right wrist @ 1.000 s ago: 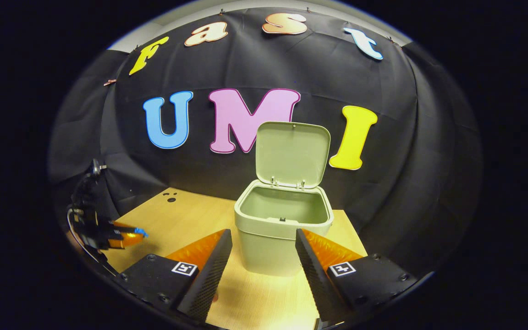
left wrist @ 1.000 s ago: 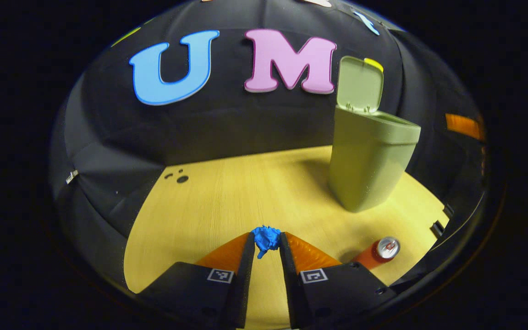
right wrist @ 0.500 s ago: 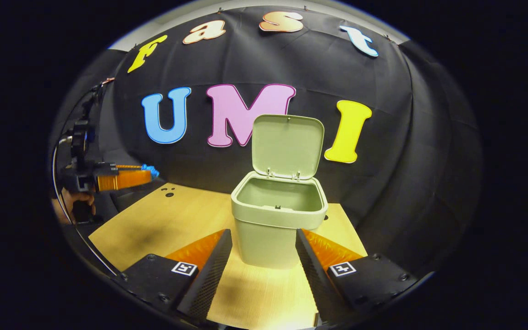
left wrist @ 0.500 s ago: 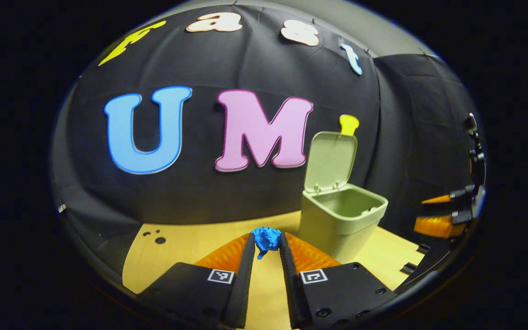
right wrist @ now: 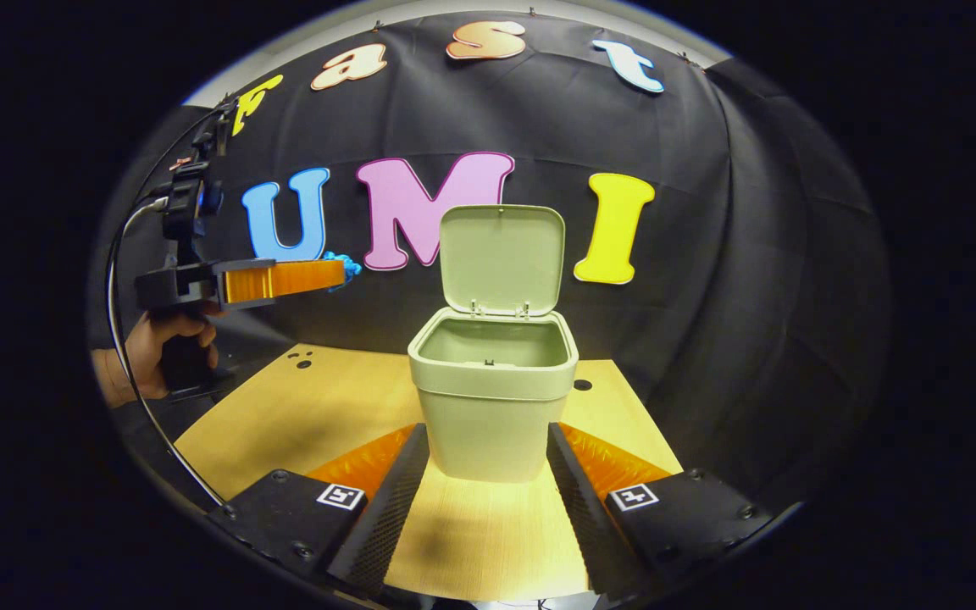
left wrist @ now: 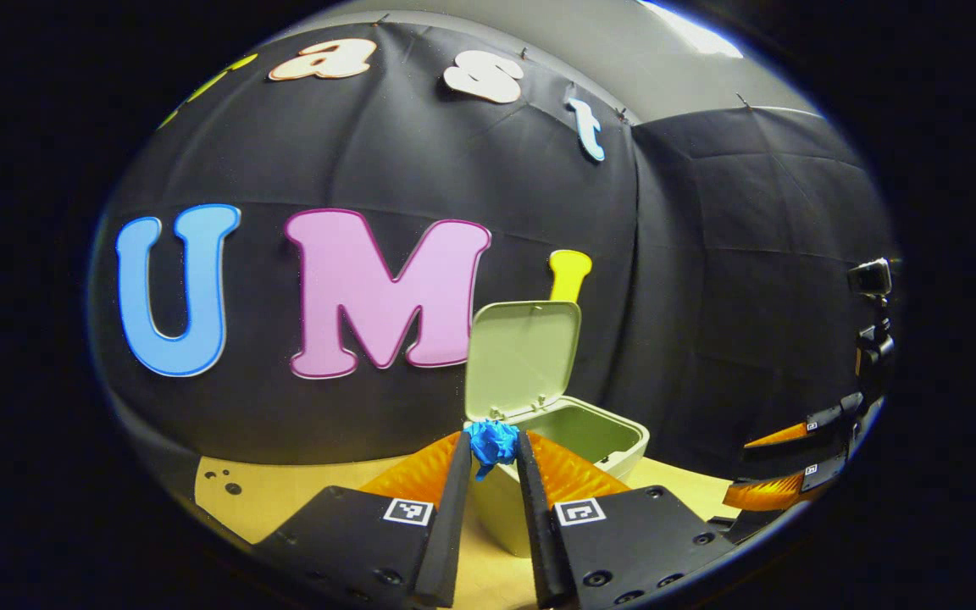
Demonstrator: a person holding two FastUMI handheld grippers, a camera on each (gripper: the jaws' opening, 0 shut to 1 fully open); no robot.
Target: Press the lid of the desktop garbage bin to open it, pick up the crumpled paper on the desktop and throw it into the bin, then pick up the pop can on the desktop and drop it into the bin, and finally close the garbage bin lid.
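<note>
Blue crumpled paper (left wrist: 493, 441), one, clenched in left claw (left wrist: 492, 447); right claw (right wrist: 488, 449) released.

Pale green bin (right wrist: 492, 407) upright on desktop, lid (right wrist: 501, 258) raised, blue crumpled paper (left wrist: 492, 442) held aloft

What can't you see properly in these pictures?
- Bottom of the bin: in the right gripper view its walls hide the floor inside, so I can't tell whether it holds anything.
- Blue paper ball: in the left gripper view the left tool hides its sides; in the right gripper view it is too small to make out.
- Bin's base: in the left gripper view the left tool covers it.
</note>
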